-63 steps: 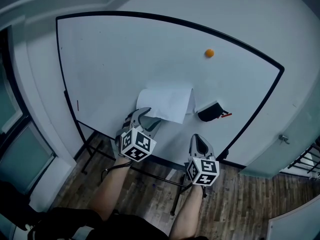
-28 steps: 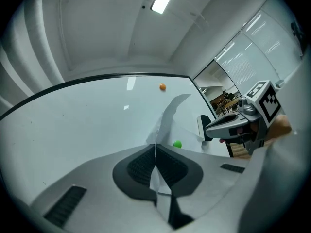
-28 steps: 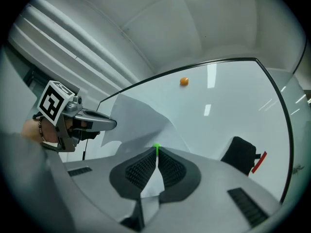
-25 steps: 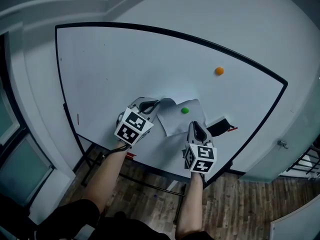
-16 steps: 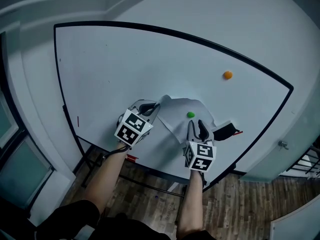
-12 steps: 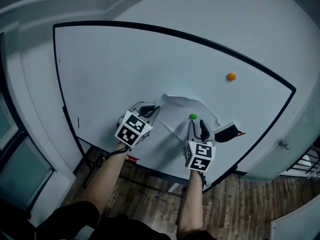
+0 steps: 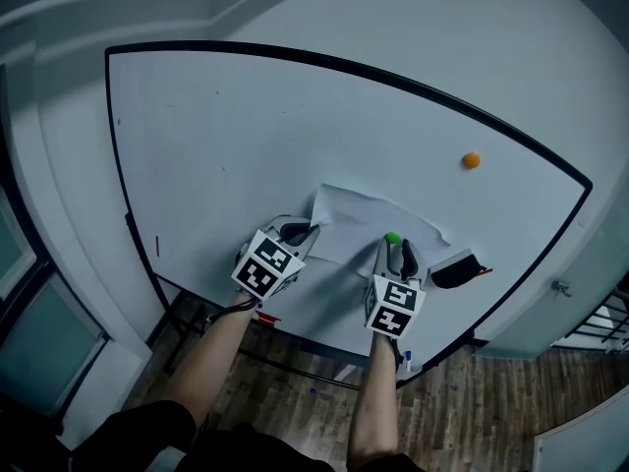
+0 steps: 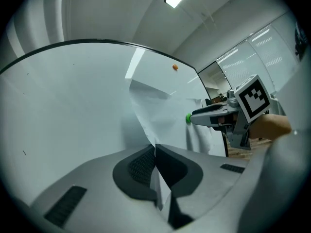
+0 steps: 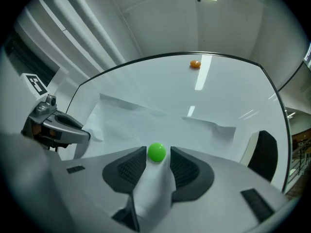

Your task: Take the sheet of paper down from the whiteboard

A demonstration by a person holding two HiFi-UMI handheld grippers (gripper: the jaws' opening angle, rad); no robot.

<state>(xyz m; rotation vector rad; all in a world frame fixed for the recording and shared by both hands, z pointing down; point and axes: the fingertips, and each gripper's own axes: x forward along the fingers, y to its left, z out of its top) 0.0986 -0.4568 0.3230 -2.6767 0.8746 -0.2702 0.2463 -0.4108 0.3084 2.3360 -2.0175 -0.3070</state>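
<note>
While the whiteboard (image 7: 216,136) fills the wall ahead, the sheet of paper (image 7: 354,226) hangs low on it, wrinkled and not yet taken down. The left claw (image 7: 300,232) is pressed together on the sheet's left edge. The right claw (image 7: 396,252) has just been opening its jaws, which now stand spread on either side of the green magnet (image 7: 392,238) without touching it. A second ago that magnet sat above the claw's tips. It looks like the only thing pinning the paper, so closing on it and pulling it off should free the sheet. The orange magnet (image 7: 472,160) sits well apart, holding nothing.
</note>
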